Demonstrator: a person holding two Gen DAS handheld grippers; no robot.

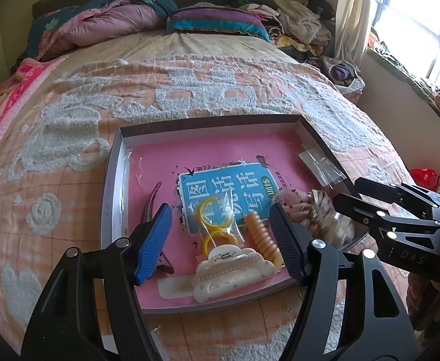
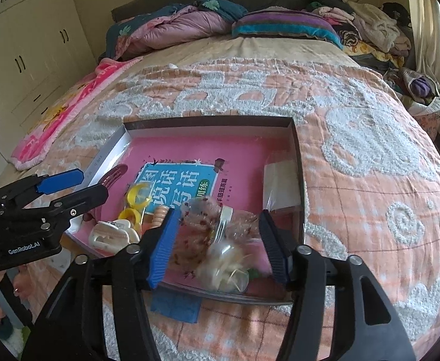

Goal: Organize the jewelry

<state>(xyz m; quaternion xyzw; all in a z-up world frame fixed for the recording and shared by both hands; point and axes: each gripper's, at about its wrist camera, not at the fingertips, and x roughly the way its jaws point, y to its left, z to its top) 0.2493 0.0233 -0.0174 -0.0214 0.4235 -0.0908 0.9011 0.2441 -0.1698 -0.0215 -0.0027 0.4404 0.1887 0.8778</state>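
A shallow box (image 1: 113, 162) (image 2: 298, 162) with a pink book inside lies on the bed. In it lie a cream hair claw (image 1: 229, 272) (image 2: 110, 234), yellow rings in a clear bag (image 1: 217, 222) (image 2: 135, 206), an orange spiral hair tie (image 1: 262, 236), a maroon clip (image 1: 151, 203) (image 2: 114, 176) and clear bags of pink and pale trinkets (image 2: 208, 234) (image 1: 319, 213). My left gripper (image 1: 221, 240) is open above the claw and rings. My right gripper (image 2: 220, 243) is open around the trinket bags.
An empty clear bag (image 1: 320, 162) (image 2: 280, 186) lies at the box's right wall. The bed has an orange quilt (image 1: 69, 138), pillows and piled clothes at the head. A blue scrap (image 2: 176, 303) lies before the box. Cupboards (image 2: 30, 51) stand left.
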